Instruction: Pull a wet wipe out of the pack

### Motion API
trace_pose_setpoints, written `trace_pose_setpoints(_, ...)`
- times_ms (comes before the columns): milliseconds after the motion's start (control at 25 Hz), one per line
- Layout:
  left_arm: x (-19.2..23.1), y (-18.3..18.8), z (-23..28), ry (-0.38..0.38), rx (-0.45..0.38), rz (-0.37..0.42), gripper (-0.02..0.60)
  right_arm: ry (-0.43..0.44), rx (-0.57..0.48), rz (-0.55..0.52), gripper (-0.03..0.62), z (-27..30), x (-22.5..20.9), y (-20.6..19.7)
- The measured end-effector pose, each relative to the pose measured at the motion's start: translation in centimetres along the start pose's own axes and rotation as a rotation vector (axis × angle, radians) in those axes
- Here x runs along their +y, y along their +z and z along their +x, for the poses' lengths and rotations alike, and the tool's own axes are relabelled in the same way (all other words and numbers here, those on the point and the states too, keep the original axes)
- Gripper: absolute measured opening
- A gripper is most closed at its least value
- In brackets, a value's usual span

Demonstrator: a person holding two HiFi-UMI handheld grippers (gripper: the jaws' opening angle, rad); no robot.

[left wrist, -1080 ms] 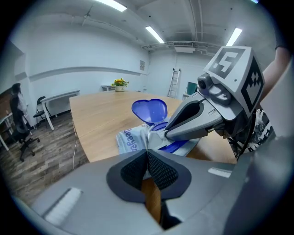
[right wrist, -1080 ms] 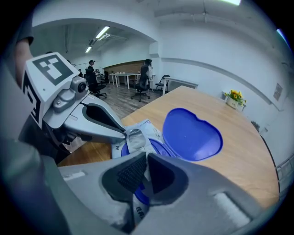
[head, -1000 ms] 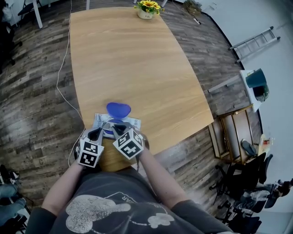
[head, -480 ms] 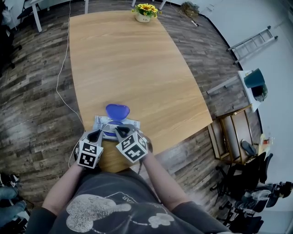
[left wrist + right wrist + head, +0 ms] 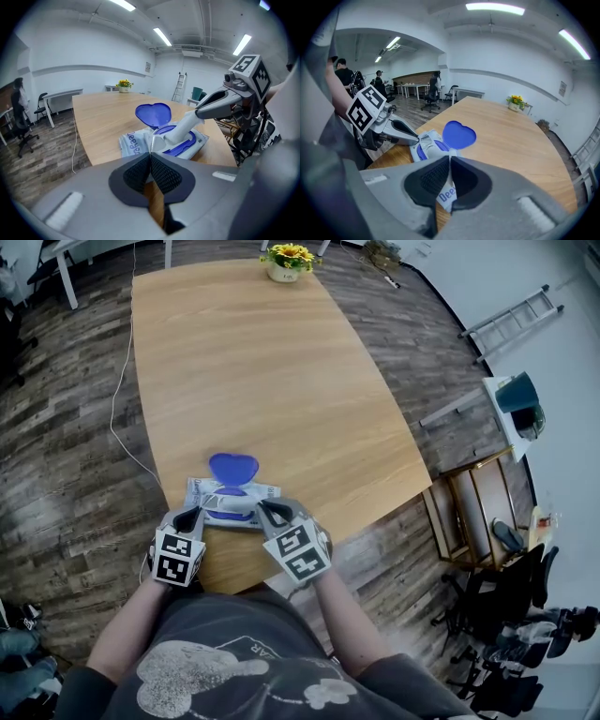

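The white wet wipe pack [image 5: 234,495] lies near the table's front edge, its blue heart-shaped lid [image 5: 233,468] flipped open. My left gripper [image 5: 195,512] is shut on the pack's left edge [image 5: 131,143], pinching the film at its jaws [image 5: 150,155]. My right gripper [image 5: 262,506] is shut on a white wet wipe [image 5: 180,132]. The wipe stretches taut from the pack's blue opening up to the right gripper's tip [image 5: 197,112]. In the right gripper view the wipe [image 5: 438,146] runs into the shut jaws [image 5: 450,158], and the left gripper [image 5: 416,139] sits at the pack's far side.
The wooden table [image 5: 262,362] stretches away, with a sunflower pot [image 5: 286,261] at its far end. A cable [image 5: 117,418] trails over the floor on the left. A ladder [image 5: 511,320] and a wooden rack [image 5: 478,512] stand to the right. People sit at desks far off [image 5: 377,77].
My right gripper has moved right and up, away from the pack, drawing the wipe out. The left gripper has stayed on the pack.
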State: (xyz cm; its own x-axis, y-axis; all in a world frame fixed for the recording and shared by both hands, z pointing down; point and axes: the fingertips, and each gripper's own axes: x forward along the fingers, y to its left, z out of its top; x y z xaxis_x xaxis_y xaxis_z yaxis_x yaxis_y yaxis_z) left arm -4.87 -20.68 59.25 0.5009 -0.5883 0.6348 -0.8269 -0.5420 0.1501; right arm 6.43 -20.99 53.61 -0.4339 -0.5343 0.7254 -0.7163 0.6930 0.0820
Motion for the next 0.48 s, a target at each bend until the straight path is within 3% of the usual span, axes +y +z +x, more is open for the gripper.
trace_pose_setpoints(280,-0.3,0.1,-0.1,-0.027,-0.008,-0.017,0.023,-0.063,-0.022,0.112,0.003,-2.2,-2.1,-1.6)
trace_pose_setpoints(480,-0.1,1.0,-1.0,-0.05,-0.044,-0.007,0.033,-0.09,-0.092,0.122,0.003,-3.0,-1.9,0.3)
